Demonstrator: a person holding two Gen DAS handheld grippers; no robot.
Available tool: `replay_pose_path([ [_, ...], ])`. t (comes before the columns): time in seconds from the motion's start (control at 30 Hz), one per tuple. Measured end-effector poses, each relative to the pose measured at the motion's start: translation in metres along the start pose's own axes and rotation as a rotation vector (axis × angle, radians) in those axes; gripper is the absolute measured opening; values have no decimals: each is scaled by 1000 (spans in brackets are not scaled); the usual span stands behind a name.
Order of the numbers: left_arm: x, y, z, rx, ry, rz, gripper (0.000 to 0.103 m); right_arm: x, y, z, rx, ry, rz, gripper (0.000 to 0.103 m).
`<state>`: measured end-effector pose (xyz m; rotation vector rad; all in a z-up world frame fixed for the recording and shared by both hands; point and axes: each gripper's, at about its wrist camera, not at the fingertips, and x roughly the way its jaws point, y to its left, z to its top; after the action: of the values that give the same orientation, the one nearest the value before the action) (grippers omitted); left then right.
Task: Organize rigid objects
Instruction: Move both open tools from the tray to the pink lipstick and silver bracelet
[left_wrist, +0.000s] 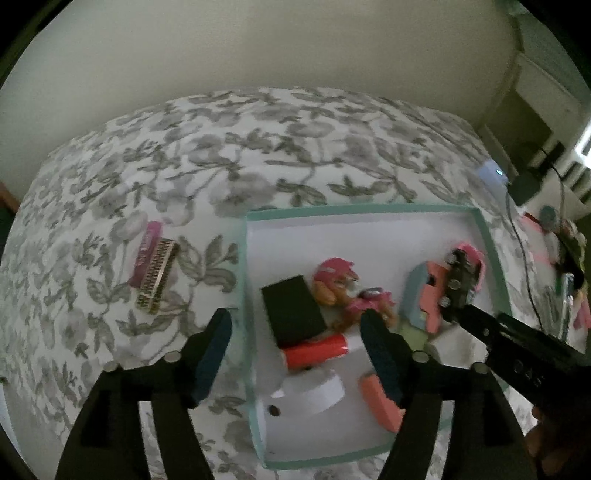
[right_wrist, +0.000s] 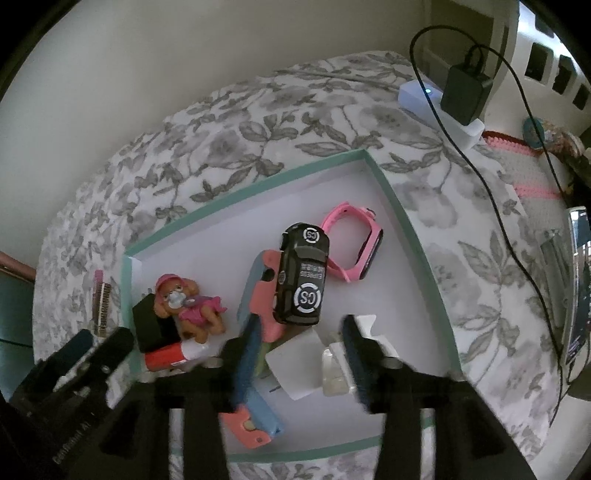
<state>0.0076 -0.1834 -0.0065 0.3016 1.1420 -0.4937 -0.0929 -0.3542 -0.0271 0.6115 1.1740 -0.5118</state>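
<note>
— Is either hand-held gripper carrying anything?

— No. The left hand-held gripper (left_wrist: 295, 347) has its jaws spread wide above the near left wall of the teal-rimmed box (left_wrist: 242, 258) on the bed; nothing is pinched, and the black block (left_wrist: 293, 312) and red tube (left_wrist: 314, 353) lie below.

— And the right one?

— The right hand-held gripper (right_wrist: 301, 354) is partly open, empty, over white pieces (right_wrist: 295, 363). The black toy car (right_wrist: 303, 278) lies in the box just beyond its tips, on a pink case (right_wrist: 263, 291).

Far half of the mint-rimmed white cardboard tray (right_wrist: 207, 206): bare floor, open to entry. Near half: blocked by black toy car (right_wrist: 303, 280), pink-clad puppy figure (right_wrist: 192, 306).
</note>
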Motion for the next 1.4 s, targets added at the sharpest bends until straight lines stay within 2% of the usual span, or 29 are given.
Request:
replay_pose_path([
  [0.1, 2, 11, 0, -36, -1, 40, 86, 2, -1, 0, -4, 0, -11, 66],
  [0.2, 5, 20, 0, -65, 5, 53, 86, 2, -1, 1, -8, -7, -19, 81],
  [0.27, 6, 26, 1, -85, 5, 54, 86, 2, -1, 0, -13, -11, -24, 83],
  [0.4, 5, 33, 1, -108, -1, 63, 86, 3, 0, 1, -23, -23, -53, 102],
  [0.43, 5, 35, 1, -113, -3, 67, 86, 3, 0, 1, -26, -26, -62, 103],
  [0.57, 3, 41, 2, -134, -22, 72, 87, 5, 0, 1, -29, -27, -78, 103],
  [0.67, 2, 47, 3, -150, -32, 77, 102, 5, 1, 0, -28, -29, -71, 103],
  [0.87, 2, 68, 6, -203, -33, 75, 102, 3, 15, -2, -62, -44, -59, 103],
  [1.13, -6, 110, 10, -256, -48, 116, 102, -2, 65, -13, -159, -72, 50, 103],
  [1.4, -3, 166, 6, -329, -19, 172, 102, 1, 98, -24, -252, -75, 61, 103],
])
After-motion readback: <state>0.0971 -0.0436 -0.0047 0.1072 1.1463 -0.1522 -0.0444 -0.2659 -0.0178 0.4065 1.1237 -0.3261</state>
